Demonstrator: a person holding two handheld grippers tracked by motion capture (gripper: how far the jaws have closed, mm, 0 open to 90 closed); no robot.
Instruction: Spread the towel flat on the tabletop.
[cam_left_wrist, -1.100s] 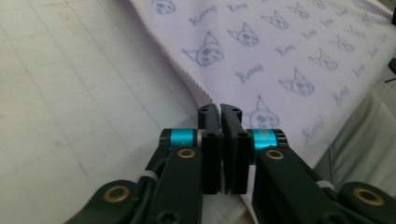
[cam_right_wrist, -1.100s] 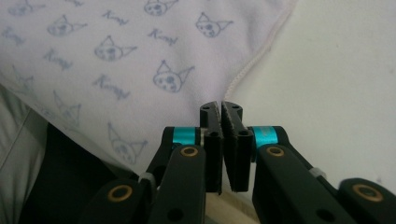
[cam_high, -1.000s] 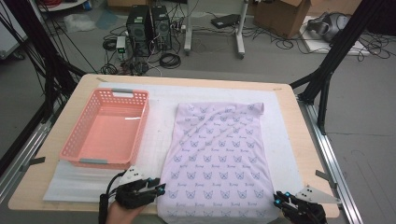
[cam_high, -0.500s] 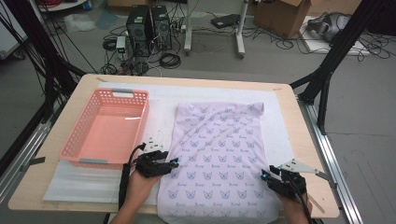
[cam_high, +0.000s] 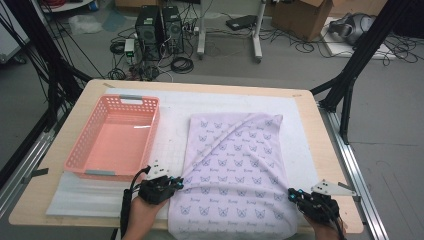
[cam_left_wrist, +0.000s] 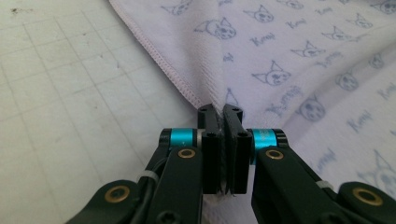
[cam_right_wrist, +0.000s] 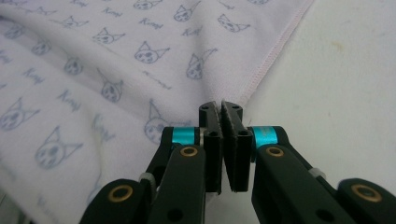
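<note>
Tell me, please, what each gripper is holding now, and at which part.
Both hold the lilac towel: the left gripper pinches its left side hem, the right gripper its right side hem, near the person's end.

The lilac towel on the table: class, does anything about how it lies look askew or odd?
Yes. The lilac towel is not flat: a raised crease runs diagonally across its upper half, and its near end hangs over the table edge. The pink basket looks undisturbed.

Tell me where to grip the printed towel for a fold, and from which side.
Grip the printed towel by its two long stitched side hems near the front end, one gripper per side, coming in level from outside. It lies flat, so only the hems give the fingers something to pinch, as the left gripper and right gripper do.
</note>
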